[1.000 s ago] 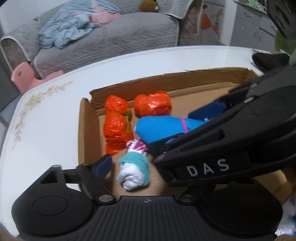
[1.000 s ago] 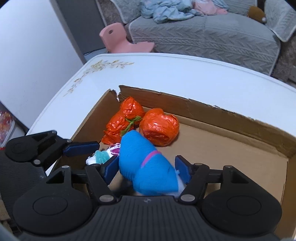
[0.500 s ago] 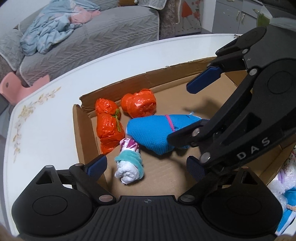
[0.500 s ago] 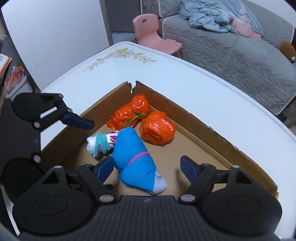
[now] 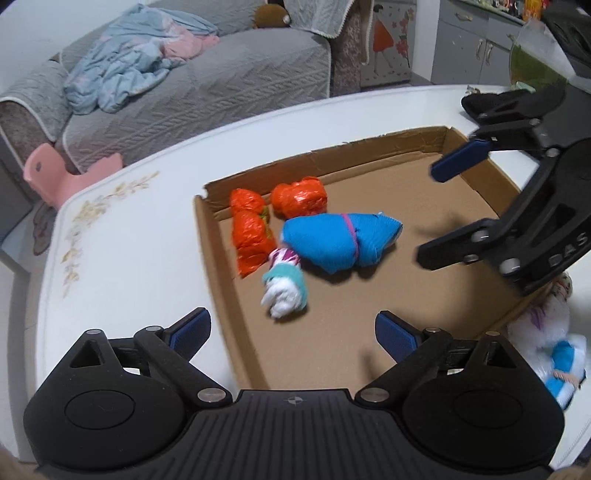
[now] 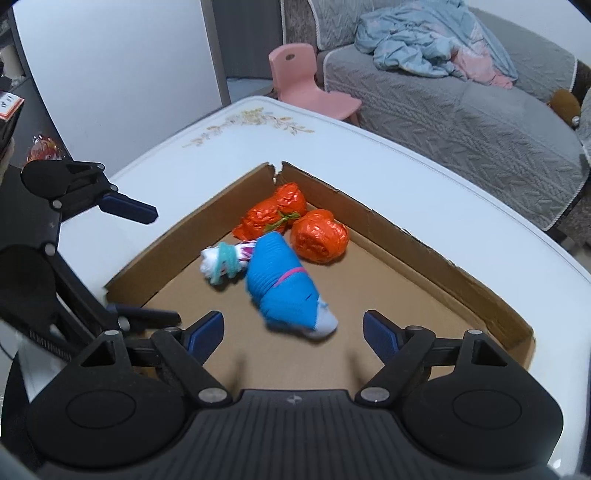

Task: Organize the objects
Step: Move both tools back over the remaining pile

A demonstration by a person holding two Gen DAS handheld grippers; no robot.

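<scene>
Beyond the white table point(image 5: 122, 236) with a floral edge print stands a grey quilted sofa point(image 6: 461, 122) strewn with a pale blue blanket point(image 6: 424, 33); 1 pink child's chair point(image 6: 306, 85) sits beside it.

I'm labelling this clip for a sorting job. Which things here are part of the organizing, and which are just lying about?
Part of the job:
cardboard tray
blue sock roll
white and teal sock roll
orange bundles
left gripper, jaws opening, empty
right gripper, jaws opening, empty

Lying about:
sofa
blue blanket
pink chair
</scene>
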